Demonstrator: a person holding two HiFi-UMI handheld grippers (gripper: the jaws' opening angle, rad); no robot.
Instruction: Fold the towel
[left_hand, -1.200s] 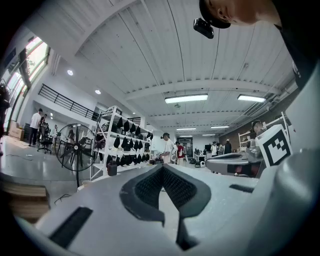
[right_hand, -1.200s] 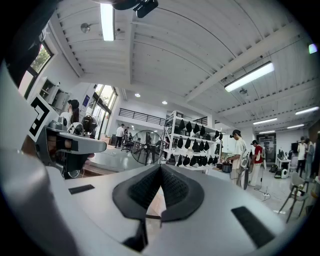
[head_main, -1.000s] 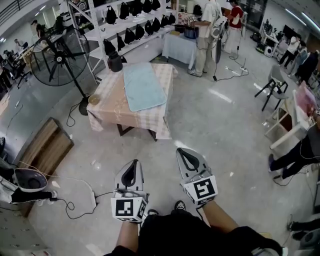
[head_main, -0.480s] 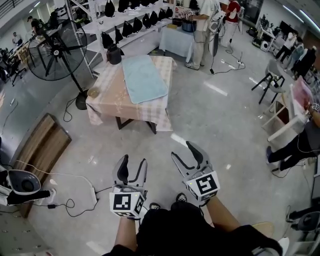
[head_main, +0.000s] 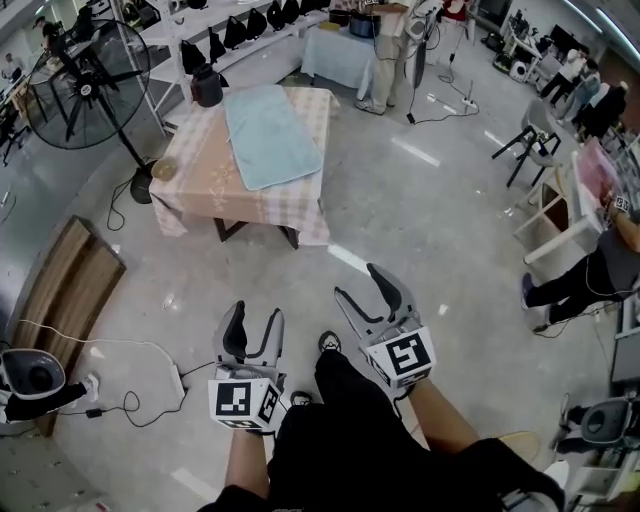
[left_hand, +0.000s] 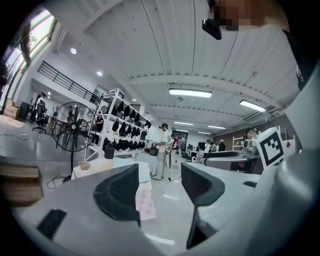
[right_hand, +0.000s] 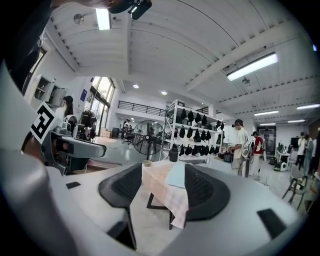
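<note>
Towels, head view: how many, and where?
1. The light blue towel lies spread flat on the table with the checked cloth, across the floor from the person. The cluttered shelves behind are too small to rule out others.

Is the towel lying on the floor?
No, the light blue towel lies spread flat on top of the cloth-covered table.

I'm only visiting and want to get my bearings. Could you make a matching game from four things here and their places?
Things: 1 towel, 2 fan, 3 bowl, 4 dark jug.
Places: A standing on the floor left of the table; B at the table's near left corner; C spread flat on the table; D at the table's far left corner.
Pairs: 1-C, 2-A, 3-B, 4-D.
</note>
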